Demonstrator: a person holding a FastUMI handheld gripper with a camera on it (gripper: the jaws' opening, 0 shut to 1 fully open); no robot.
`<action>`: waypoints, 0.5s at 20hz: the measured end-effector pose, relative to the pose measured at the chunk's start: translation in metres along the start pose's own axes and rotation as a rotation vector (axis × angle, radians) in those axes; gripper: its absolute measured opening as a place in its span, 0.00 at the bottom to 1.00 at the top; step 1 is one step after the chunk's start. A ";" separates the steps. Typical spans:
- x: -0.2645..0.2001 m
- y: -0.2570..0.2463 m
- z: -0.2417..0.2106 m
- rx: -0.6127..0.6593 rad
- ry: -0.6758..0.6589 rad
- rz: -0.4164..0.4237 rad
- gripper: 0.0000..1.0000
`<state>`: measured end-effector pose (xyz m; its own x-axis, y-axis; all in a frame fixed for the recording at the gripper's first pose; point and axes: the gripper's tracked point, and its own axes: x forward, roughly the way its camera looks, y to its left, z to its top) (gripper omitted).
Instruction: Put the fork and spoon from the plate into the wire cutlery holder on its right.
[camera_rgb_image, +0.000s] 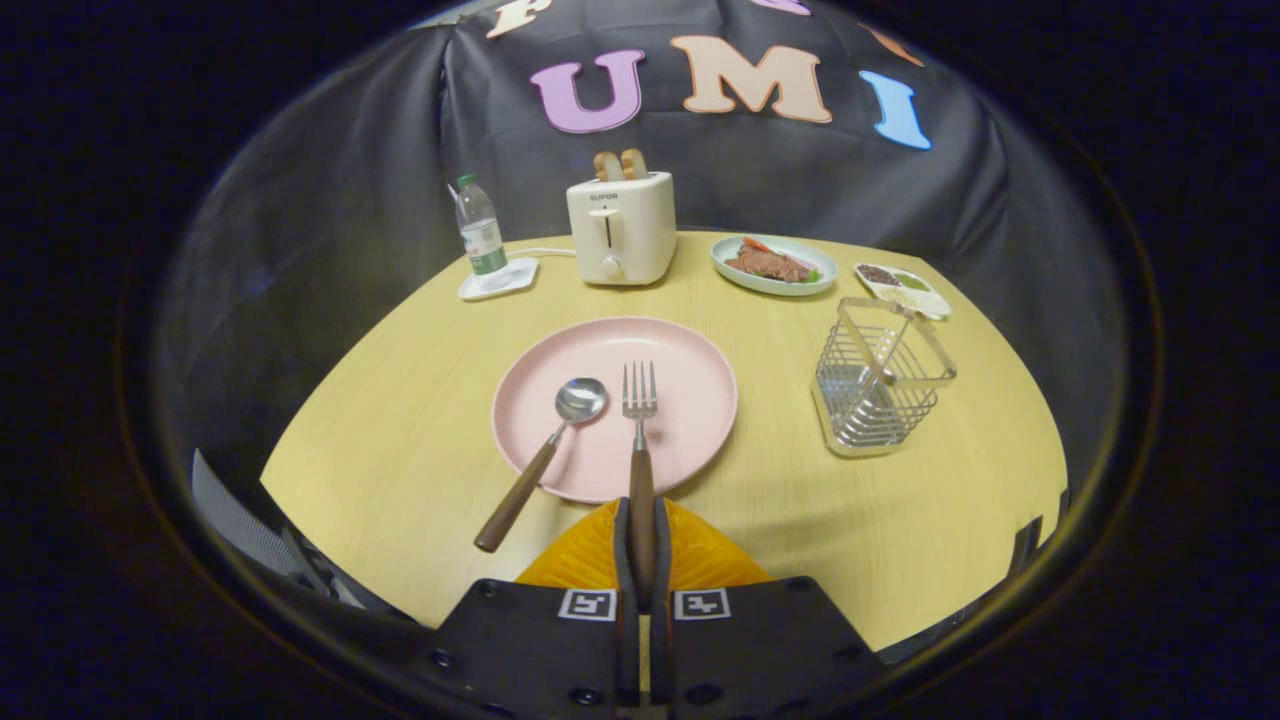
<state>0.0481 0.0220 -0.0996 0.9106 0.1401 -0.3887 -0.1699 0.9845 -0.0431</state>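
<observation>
A pink plate (690, 400) lies on the round yellow table just ahead of my fingers. A fork (639, 420) with a wooden handle points away from me, its tines over the plate. My gripper (641, 520) is shut on the fork's handle, both fingers pressing its sides. A spoon (545, 455) with a wooden handle lies to the left of the fork, bowl on the plate, handle slanting off the plate's rim onto the table. The wire cutlery holder (880, 385) stands to the right of the plate, with nothing in it.
Beyond the plate stand a white toaster (620, 230) with bread in it, a water bottle (481, 235) on a white coaster, a pale green dish (774, 266) of food and a small white dish (902, 288) behind the holder. The table edge curves close at both sides.
</observation>
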 end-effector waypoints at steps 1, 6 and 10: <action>-0.005 -0.004 0.004 0.004 0.000 0.002 0.07; -0.032 -0.034 0.030 -0.002 -0.003 -0.005 0.07; -0.052 -0.067 0.056 -0.013 -0.012 -0.037 0.07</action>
<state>0.0332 -0.0455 -0.0245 0.9209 0.1054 -0.3753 -0.1412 0.9876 -0.0690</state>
